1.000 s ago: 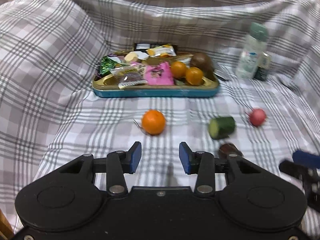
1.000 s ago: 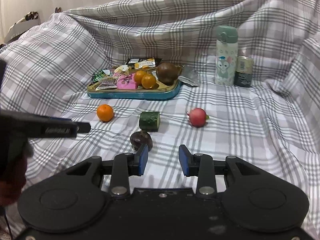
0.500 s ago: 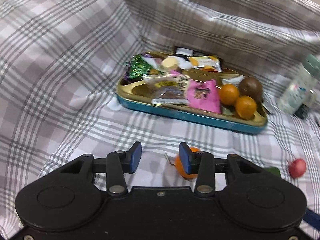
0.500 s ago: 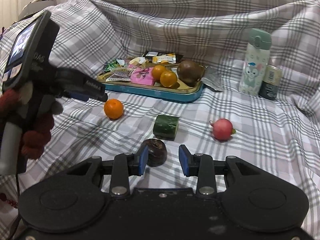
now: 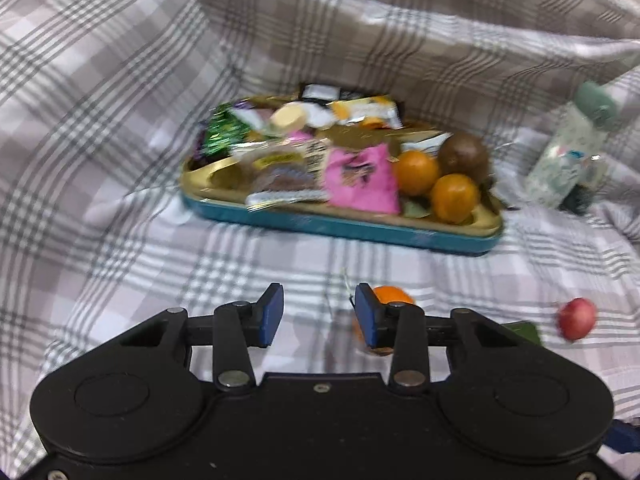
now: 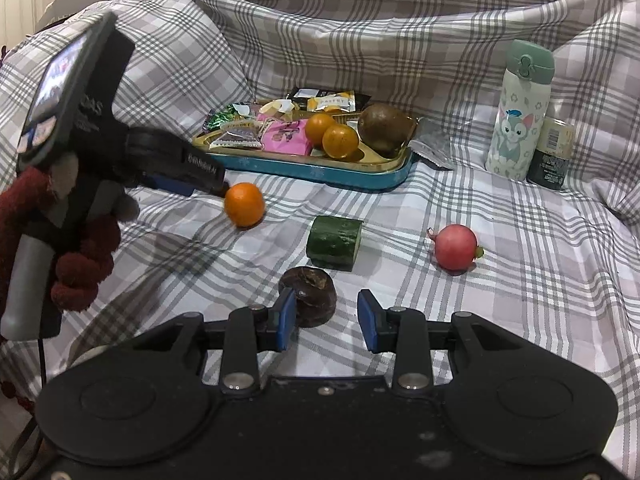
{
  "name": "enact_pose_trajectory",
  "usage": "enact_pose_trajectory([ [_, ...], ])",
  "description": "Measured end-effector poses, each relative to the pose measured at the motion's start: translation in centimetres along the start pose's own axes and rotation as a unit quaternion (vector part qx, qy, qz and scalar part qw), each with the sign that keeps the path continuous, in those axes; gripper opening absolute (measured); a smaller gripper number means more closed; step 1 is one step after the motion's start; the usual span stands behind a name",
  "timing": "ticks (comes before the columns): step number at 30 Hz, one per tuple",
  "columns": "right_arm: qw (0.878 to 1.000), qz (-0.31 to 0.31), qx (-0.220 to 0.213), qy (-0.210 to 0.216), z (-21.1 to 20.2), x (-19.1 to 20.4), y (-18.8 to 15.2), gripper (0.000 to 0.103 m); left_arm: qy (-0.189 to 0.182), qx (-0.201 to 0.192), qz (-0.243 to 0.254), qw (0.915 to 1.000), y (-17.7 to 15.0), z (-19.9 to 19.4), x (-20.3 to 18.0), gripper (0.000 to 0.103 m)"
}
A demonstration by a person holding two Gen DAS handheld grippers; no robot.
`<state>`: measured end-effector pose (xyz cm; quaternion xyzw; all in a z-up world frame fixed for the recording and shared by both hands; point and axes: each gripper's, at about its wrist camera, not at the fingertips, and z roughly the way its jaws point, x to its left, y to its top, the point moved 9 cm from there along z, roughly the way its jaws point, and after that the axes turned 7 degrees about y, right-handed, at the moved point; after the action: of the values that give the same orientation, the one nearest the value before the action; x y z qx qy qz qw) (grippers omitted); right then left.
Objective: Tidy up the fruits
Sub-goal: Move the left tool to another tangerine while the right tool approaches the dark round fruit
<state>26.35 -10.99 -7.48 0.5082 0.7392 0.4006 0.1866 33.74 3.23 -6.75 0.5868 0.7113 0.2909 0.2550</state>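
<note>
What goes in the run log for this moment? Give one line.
left gripper: open, beside loose orange | right gripper: open, near dark fruit | tray: two oranges

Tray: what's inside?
The tray holds two oranges, a brown fruit, a pink packet and other snack wrappers. Whatever lies under the packets is covered.

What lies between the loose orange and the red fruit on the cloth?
The cut cucumber piece lies between the loose orange and red fruit, seen in the right wrist view.
</note>
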Motion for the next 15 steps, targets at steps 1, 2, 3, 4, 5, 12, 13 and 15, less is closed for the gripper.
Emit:
enact_pose_trajectory([
  [1, 1.0, 0.0, 0.001, 0.0, 0.1, 0.0, 0.0, 0.037, -0.01, -0.001, 0.004, 0.9999, 0.1, 0.0, -0.4, 0.047],
  [2, 1.0, -0.001, 0.003, 0.0, 0.1, 0.0, 0.0, 0.037, -0.023, -0.003, 0.01, 0.9997, 0.1, -0.1, -0.8, 0.047],
  [3, 1.0, -0.003, 0.004, 0.0, 0.2, 0.1, 0.0, 0.037, -0.034, -0.004, 0.014, 0.9993, 0.1, -0.3, -1.2, 0.047],
  [4, 1.0, -0.006, 0.005, 0.0, 0.4, 0.2, -0.1, 0.037, -0.044, -0.003, 0.018, 0.9989, 0.1, -0.4, -1.6, 0.047],
  [5, 1.0, -0.008, 0.006, 0.0, 0.5, 0.2, -0.1, 0.037, -0.057, -0.001, 0.022, 0.9981, -0.1, -0.6, -2.0, 0.047],
  [12, 1.0, -0.028, 0.009, 0.004, 1.6, 0.9, 0.3, 0.037, -0.078, -0.004, 0.026, 0.9966, -0.4, -1.1, -2.7, 0.047],
  [13, 1.0, -0.028, 0.009, 0.006, 1.7, 0.9, 0.4, 0.037, -0.081, -0.002, 0.02, 0.9965, -0.3, -1.0, -2.6, 0.047],
  [15, 1.0, -0.026, 0.008, 0.008, 1.9, 0.9, 0.5, 0.037, -0.082, 0.0, 0.006, 0.9966, -0.2, -1.0, -2.1, 0.047],
])
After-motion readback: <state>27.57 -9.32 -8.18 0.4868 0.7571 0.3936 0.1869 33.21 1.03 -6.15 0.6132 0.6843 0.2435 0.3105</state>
